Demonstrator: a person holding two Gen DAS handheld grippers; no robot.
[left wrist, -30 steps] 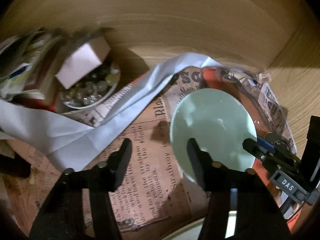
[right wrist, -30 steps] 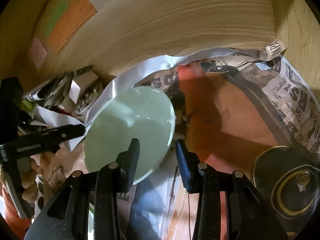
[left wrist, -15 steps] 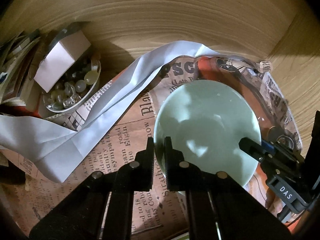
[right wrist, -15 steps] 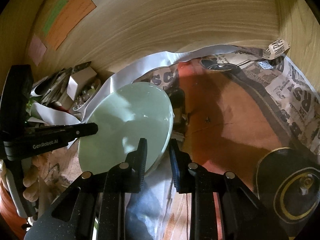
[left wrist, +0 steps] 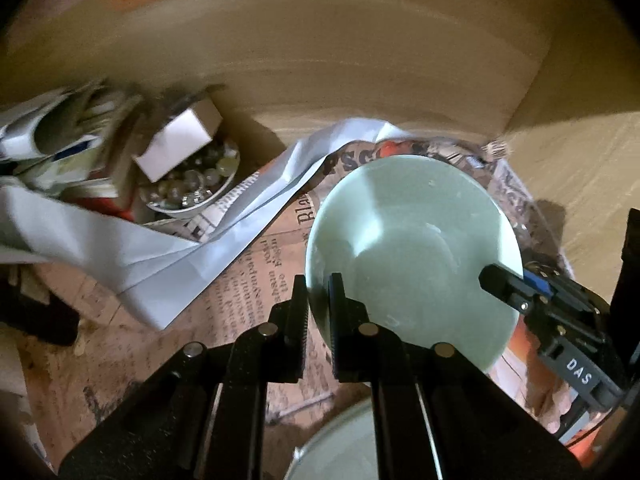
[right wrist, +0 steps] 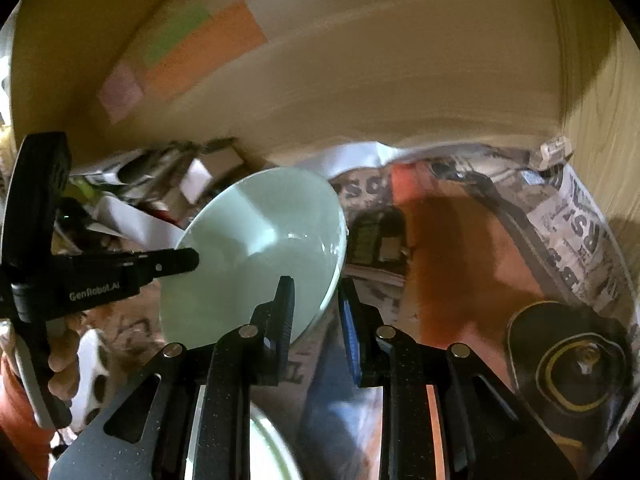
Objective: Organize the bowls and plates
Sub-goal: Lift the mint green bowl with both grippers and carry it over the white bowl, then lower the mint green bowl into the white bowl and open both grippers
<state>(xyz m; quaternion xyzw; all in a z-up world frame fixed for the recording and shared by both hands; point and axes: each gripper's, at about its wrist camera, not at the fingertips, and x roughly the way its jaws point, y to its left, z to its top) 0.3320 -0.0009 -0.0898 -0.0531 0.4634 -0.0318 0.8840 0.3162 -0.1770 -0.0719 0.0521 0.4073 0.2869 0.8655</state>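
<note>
Both pairs of fingers, apart a second ago, now pinch opposite rims of the pale green bowl (left wrist: 412,248), the left gripper (left wrist: 318,300) and right gripper (right wrist: 316,300) having just closed, and the bowl sits higher above the newspaper (left wrist: 248,280), tilted.

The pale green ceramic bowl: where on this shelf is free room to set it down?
The pale green ceramic bowl could go on the bare orange-red patch, bordered by crumpled newspaper on the right and a black round lid with a gold ring in front. The left corner is crowded: a white dish of glass marbles, a small white box and paper clutter.
</note>
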